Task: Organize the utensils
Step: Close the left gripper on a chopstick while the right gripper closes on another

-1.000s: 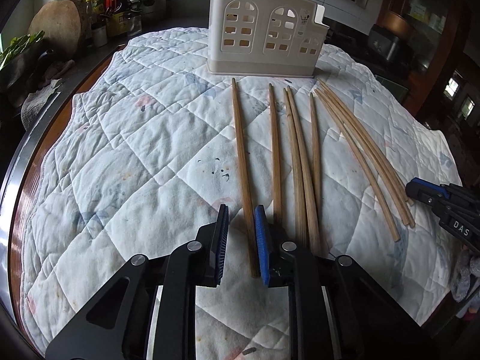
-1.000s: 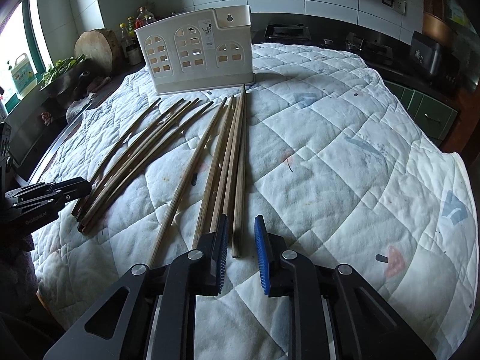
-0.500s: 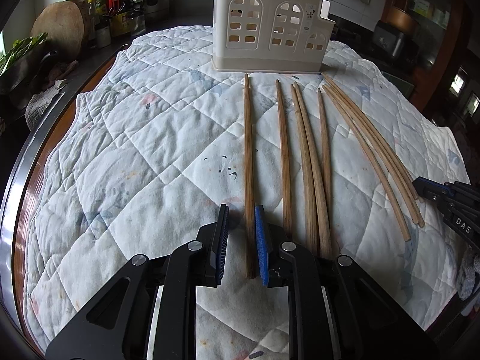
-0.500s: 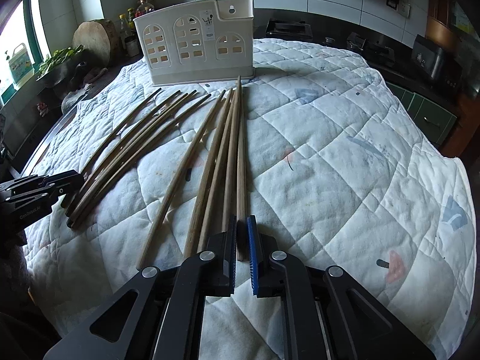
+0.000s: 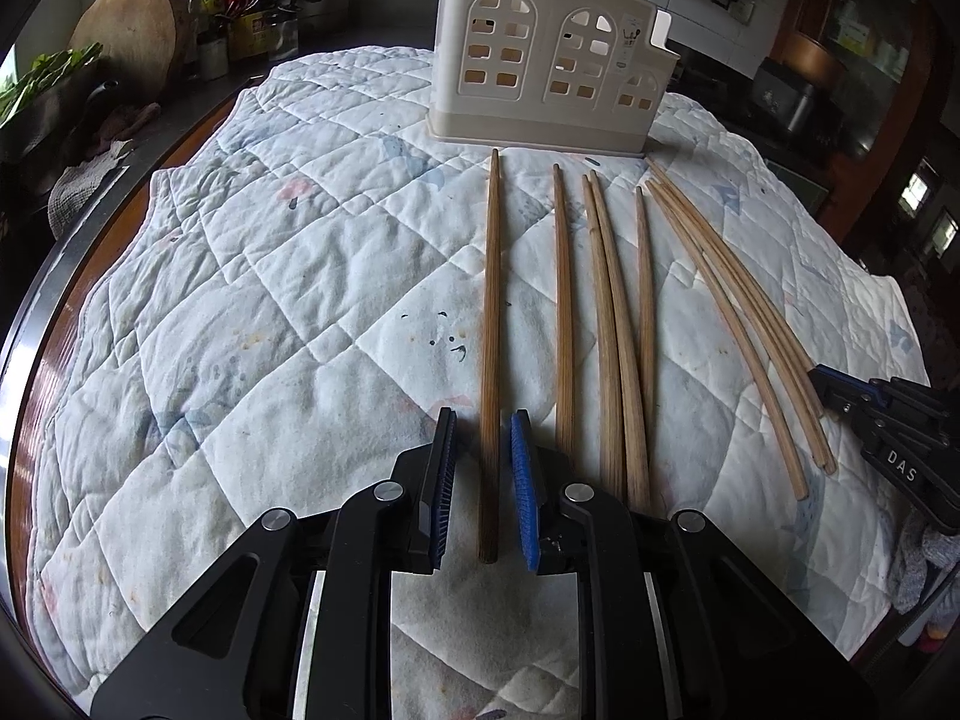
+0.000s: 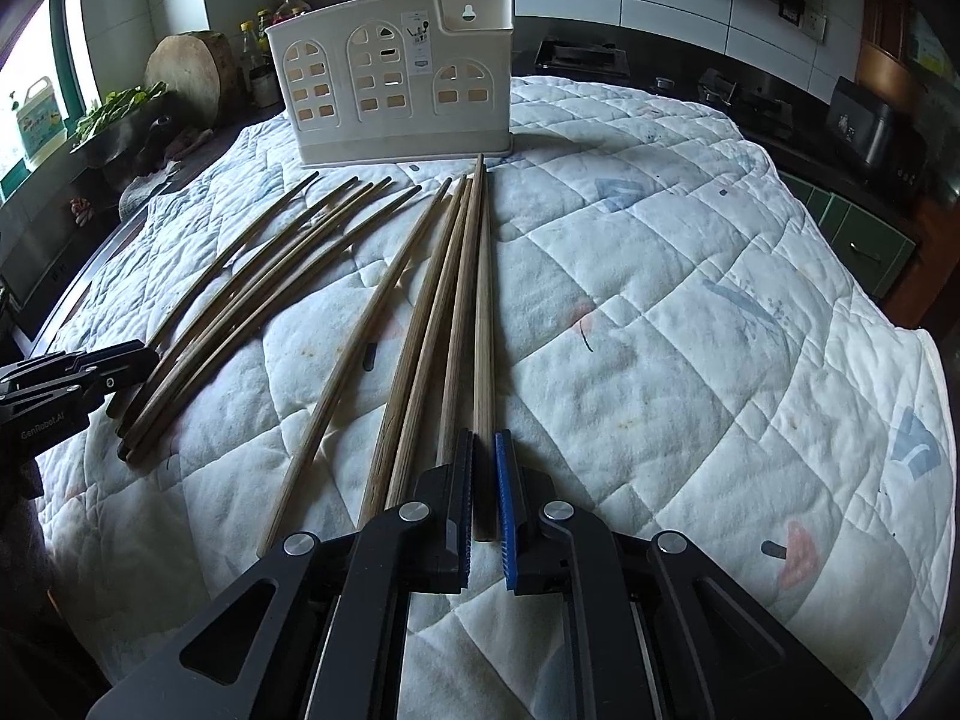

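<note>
A white quilted cloth (image 5: 252, 324) covers the desk (image 5: 42, 324) almost to its edges, faintly stained and printed with small pale motifs. At its far end stands a cream plastic utensil holder (image 5: 540, 72), upright, with arched window cut-outs in its front wall; from the right wrist view it sits left of centre (image 6: 384, 72).

In front of the holder lie the wooden chopsticks, all pointing roughly towards it. From the left wrist view, the leftmost chopstick (image 5: 491, 348) lies alone, then a single one, a touching pair, another single, and a fanned bundle of thinner, paler chopsticks (image 5: 738, 312) farthest right.

The left hand-held gripper (image 5: 483, 480) is low over the cloth with its jaws spread on either side of the near end of the leftmost chopstick; a gap shows on each side of the stick, so neither blue pad (image 5: 521, 474) touches it.

The right hand-held gripper (image 6: 485, 498) has its jaws drawn close around the near end of the rightmost chopstick (image 6: 483, 324), which runs straight to the holder's base. The pads look pressed to the stick, pinching it, though it appears to lie along the cloth.

Along the dark counter behind stand oil and sauce bottles (image 5: 240, 6), a round wooden chopping block (image 5: 129, 30) and leafy greens (image 6: 114, 111).
</note>
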A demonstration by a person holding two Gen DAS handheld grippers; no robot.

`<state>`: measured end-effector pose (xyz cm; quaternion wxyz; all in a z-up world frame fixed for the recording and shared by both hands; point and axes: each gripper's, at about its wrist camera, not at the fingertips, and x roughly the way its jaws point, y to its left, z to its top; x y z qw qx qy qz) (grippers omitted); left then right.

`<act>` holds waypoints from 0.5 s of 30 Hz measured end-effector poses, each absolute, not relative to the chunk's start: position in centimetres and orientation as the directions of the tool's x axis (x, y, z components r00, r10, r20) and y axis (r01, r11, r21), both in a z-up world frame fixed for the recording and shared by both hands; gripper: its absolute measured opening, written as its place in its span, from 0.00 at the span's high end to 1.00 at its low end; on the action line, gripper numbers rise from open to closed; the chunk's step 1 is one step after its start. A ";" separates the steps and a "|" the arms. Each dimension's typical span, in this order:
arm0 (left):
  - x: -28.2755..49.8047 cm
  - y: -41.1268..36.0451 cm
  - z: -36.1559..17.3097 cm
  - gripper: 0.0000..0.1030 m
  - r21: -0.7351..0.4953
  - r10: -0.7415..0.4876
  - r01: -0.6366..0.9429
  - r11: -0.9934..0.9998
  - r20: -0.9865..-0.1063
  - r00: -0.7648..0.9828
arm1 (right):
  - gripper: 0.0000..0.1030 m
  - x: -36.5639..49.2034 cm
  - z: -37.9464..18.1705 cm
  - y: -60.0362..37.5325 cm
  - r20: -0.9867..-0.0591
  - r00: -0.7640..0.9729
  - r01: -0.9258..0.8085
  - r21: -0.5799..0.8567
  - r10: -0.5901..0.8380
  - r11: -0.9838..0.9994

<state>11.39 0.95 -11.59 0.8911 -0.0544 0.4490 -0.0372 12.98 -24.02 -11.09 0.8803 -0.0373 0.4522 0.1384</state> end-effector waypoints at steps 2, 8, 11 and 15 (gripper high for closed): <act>11.4 1.0 -11.6 0.82 -0.131 -0.115 0.016 0.991 -0.795 0.596 | 0.93 12.9 -11.0 -24.1 -0.804 0.556 -0.274 0.066 0.214 0.960; 11.6 0.5 -11.5 0.90 -0.087 -0.075 0.010 0.996 -0.793 0.604 | 0.93 12.4 -10.2 -24.5 -0.784 0.580 -0.262 0.078 0.221 0.962; 11.5 0.7 -11.2 0.94 -0.108 -0.095 0.016 0.994 -0.791 0.605 | 0.93 12.0 -9.2 -24.8 -0.767 0.602 -0.259 0.078 0.224 0.963; 10.9 0.8 -10.2 0.94 -0.108 -0.099 0.024 0.994 -0.774 0.625 | 0.93 11.6 -7.3 -25.1 -0.734 0.637 -0.260 0.082 0.235 0.962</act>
